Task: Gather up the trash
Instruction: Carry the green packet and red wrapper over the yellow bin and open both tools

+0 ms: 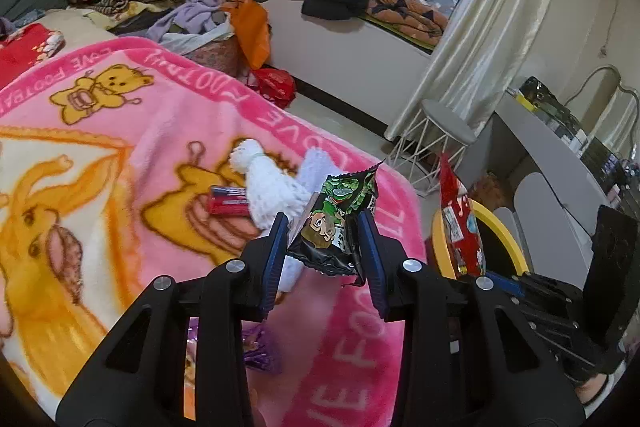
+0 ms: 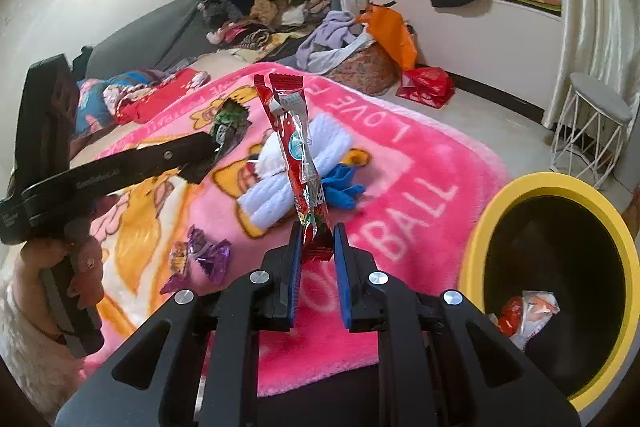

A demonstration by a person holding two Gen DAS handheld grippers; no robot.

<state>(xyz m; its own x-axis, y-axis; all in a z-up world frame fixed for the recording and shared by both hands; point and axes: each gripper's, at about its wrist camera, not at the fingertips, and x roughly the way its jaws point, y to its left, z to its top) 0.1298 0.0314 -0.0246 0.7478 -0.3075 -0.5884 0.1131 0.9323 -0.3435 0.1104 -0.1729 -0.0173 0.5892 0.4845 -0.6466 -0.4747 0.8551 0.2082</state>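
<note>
My left gripper (image 1: pixel 323 231) is shut on a green and black snack wrapper (image 1: pixel 334 223), held above the pink blanket (image 1: pixel 168 115); the wrapper also shows in the right wrist view (image 2: pixel 230 131). My right gripper (image 2: pixel 316 247) is shut on a long red wrapper (image 2: pixel 298 155) that stands upright; it also shows in the left wrist view (image 1: pixel 460 223). A yellow-rimmed black bin (image 2: pixel 496 203) stands at the bed's right, with wrappers (image 2: pixel 528 315) inside. Purple wrappers (image 2: pixel 200 259) and a red item (image 1: pixel 228 201) lie on the blanket.
White cloth (image 2: pixel 296 167) and a blue glove (image 2: pixel 342 187) lie on the blanket. Clothes are piled at the bed's far end (image 2: pixel 260 7). A white wire stool (image 2: pixel 592 131) stands on the floor. A red bag (image 2: pixel 426 87) and an orange bag (image 2: pixel 394 35) sit by the window ledge.
</note>
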